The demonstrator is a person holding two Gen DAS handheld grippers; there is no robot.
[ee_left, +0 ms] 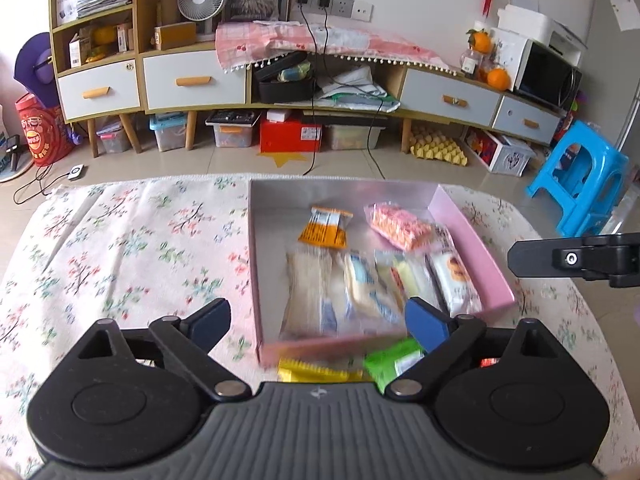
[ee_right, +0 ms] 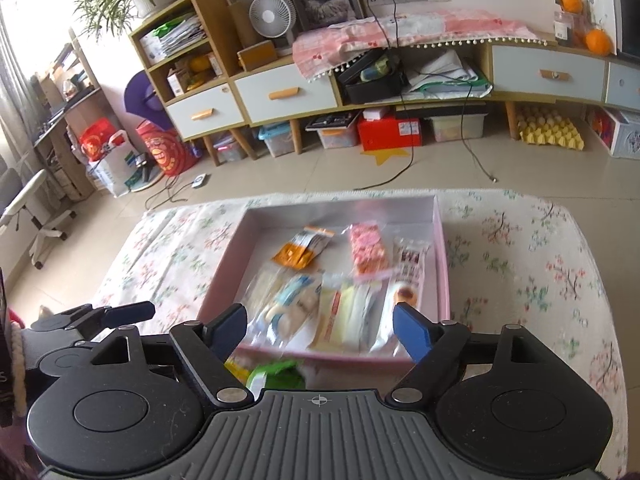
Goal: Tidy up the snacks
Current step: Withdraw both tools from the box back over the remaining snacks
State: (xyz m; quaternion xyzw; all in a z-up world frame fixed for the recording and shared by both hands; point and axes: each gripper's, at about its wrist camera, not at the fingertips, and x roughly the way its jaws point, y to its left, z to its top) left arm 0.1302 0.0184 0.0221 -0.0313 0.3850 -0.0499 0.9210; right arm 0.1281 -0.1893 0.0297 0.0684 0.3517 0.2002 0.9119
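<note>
From the left wrist, the left gripper (ee_left: pixel 318 318) gapes wide and empty above the pink box (ee_left: pixel 472 236) of snacks (ee_left: pixel 324 227) (a green packet (ee_left: pixel 394 362) lies outside). From the right wrist, the right gripper (ee_right: pixel 320 326) is likewise spread, holding nothing, over the box's near edge.

Pink box (ee_left: pixel 468 228), floral tablecloth (ee_left: pixel 132 240) (pink-green sprigs), orange packet (ee_left: pixel 325 228), green packet (ee_left: pixel 394 360).

Bright daylight; fisheye edges; slight blur
</note>
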